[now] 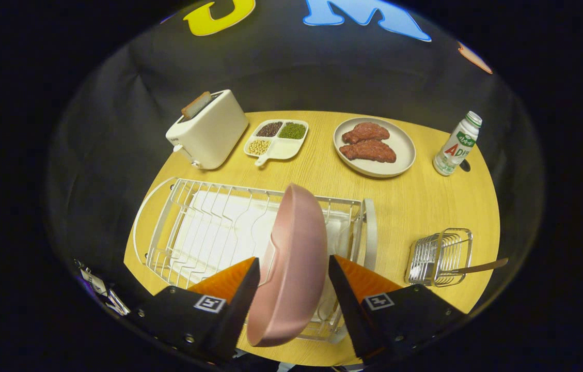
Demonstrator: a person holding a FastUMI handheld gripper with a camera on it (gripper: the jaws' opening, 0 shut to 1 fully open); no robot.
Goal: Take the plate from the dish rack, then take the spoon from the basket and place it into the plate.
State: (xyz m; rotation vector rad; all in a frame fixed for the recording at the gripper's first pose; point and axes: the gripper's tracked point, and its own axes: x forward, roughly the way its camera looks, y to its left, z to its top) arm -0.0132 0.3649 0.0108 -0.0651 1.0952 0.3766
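A pink plate (pixel 291 268) stands on edge between my fingers, over the right part of the white wire dish rack (pixel 193 227). My gripper (pixel 294 262) is shut on it, one finger against each face of the plate. To the right of the rack a small wire basket (pixel 441 256) stands on the wooden table (pixel 425 201). A spoon (pixel 479 267) lies in it with its handle sticking out to the right; its bowl is hidden by the wires.
Beyond the rack stand a white toaster (pixel 208 129) with a slice in it, a divided dish of beans (pixel 277 138), a plate with two pieces of meat (pixel 374 146) and a small bottle (pixel 457 144). Bare tabletop lies between rack, basket and meat plate.
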